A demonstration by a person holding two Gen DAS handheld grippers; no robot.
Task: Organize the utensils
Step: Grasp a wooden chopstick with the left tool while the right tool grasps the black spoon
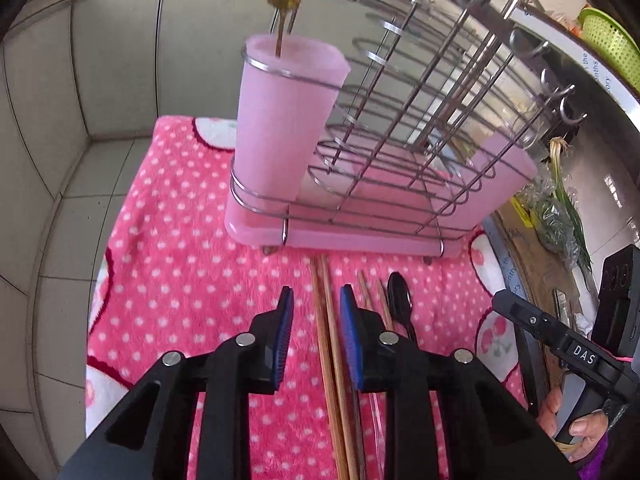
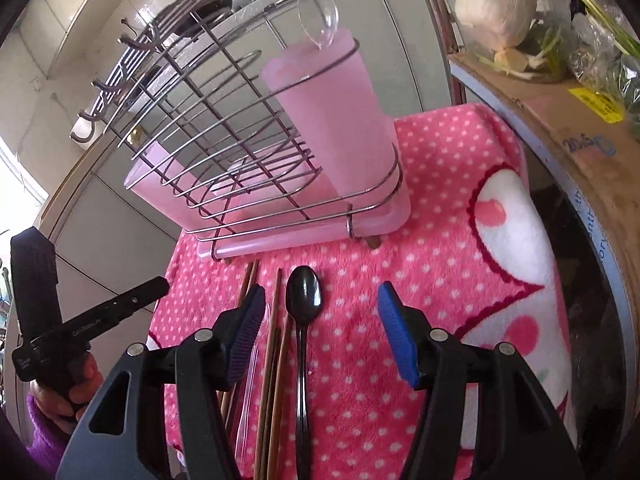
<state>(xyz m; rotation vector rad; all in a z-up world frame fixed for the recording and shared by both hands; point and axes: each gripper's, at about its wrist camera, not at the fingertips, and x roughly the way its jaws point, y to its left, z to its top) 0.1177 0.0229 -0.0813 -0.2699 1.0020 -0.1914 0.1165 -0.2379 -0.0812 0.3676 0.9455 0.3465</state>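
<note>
Reaching down for the loose utensils is the step in hand. The left gripper (image 1: pixel 316 336) has its jaws released, and a pair of brown chopsticks (image 1: pixel 330 344) lies between the blue pads; I see no pad pressing on them. The right gripper (image 2: pixel 320 332) is also released, jaws wide, over the black spoon (image 2: pixel 303 320). All these lie on the pink dotted cloth (image 1: pixel 180 264) on the bench, just in front of the wire rack (image 1: pixel 400 128). The chopsticks and the spoon lie flat, long axes running from the grippers toward the rack; the spoon's bowl points at the rack. Next, I judge, each gripper must come lower and close, then stand its utensil in a pink cup (image 1: pixel 280 120).
</note>
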